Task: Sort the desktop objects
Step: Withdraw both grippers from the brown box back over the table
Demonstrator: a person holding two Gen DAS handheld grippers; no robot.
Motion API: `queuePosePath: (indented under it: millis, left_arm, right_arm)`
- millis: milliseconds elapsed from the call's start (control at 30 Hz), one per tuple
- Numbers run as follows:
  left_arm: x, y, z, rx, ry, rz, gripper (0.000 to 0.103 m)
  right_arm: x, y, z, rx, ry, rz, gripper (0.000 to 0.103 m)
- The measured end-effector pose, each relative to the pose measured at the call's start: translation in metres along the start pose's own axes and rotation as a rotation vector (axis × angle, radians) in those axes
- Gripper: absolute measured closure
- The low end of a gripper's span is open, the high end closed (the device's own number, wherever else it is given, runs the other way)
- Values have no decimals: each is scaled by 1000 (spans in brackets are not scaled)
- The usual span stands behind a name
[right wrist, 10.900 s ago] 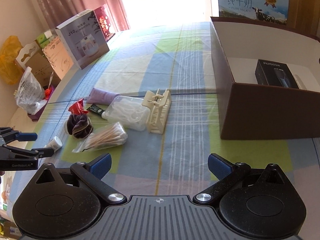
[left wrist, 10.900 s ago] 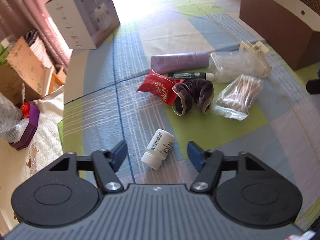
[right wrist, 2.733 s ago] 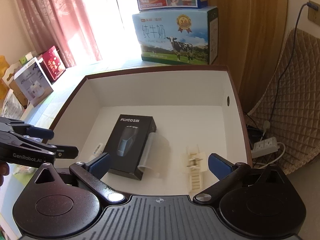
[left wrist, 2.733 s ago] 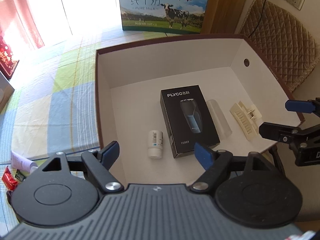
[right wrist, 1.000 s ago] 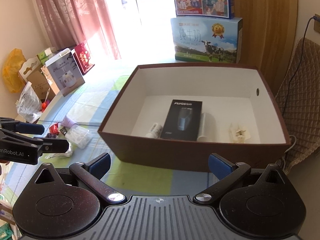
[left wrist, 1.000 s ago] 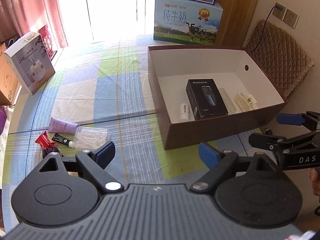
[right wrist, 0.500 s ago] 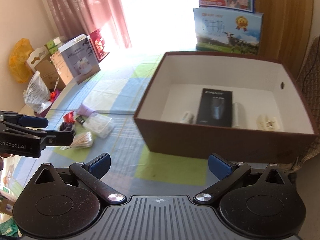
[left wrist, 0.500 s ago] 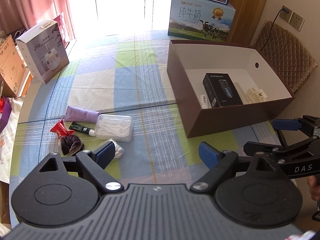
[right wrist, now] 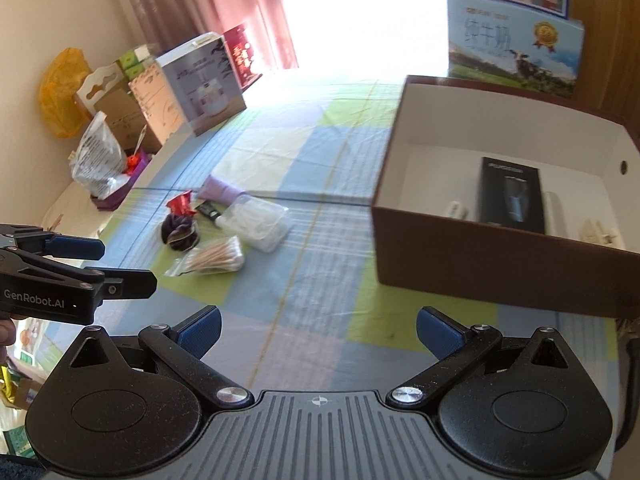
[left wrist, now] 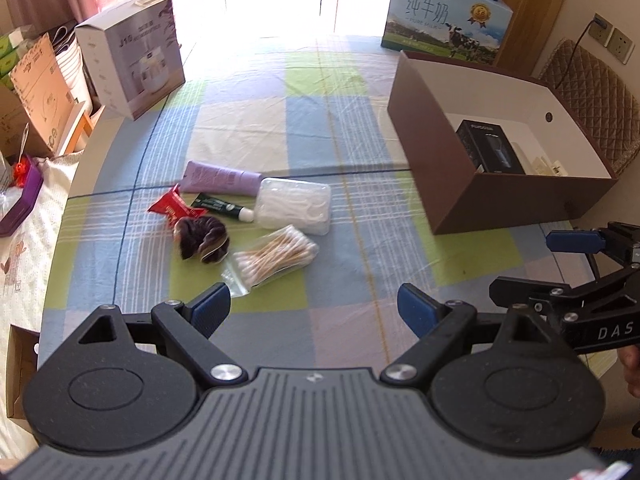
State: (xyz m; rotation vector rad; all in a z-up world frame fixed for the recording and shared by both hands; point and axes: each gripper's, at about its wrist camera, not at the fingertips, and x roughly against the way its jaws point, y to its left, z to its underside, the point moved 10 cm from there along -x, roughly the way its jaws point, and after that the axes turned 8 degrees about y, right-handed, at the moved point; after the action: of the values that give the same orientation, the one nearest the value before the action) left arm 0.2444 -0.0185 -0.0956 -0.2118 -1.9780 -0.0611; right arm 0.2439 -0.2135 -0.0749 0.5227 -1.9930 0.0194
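Quick status from my end of the rig. The big brown box sits on the right side of the checked tablecloth, and it's partly loaded: I can see a black carton lying flat on its floor, a small white bottle just left of that, and a cream hair clip near the right corner. There's also something pale tucked along the carton's right edge, too blurry for me to name.

So I'd call it roughly halfway. What's left is a little pile well left of the box: a clear plastic case of white bits, a purple tube behind it, a bag of cotton swabs nearest to me, a dark scrunchie touching the bag's left end, a red packet and a skinny green tube.

Both tools are up above the table, holding nothing. My left gripper has its fingers spread wide, aimed about at the swab bag. My right gripper is spread wide too, over bare cloth between pile and box.

Swabs look like the easy next grab.
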Motion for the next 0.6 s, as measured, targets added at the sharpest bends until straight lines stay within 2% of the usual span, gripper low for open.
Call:
queuePosePath:
  millis: [367,600]
  left_arm:
    - [-16,60,28,69,69,-41,15]
    - [-23,95,35,101,89,-53,15]
  right_arm:
    - [-41,44,3,21,54,-31,2]
    - [-65,67,-6,15,47,-58,2]
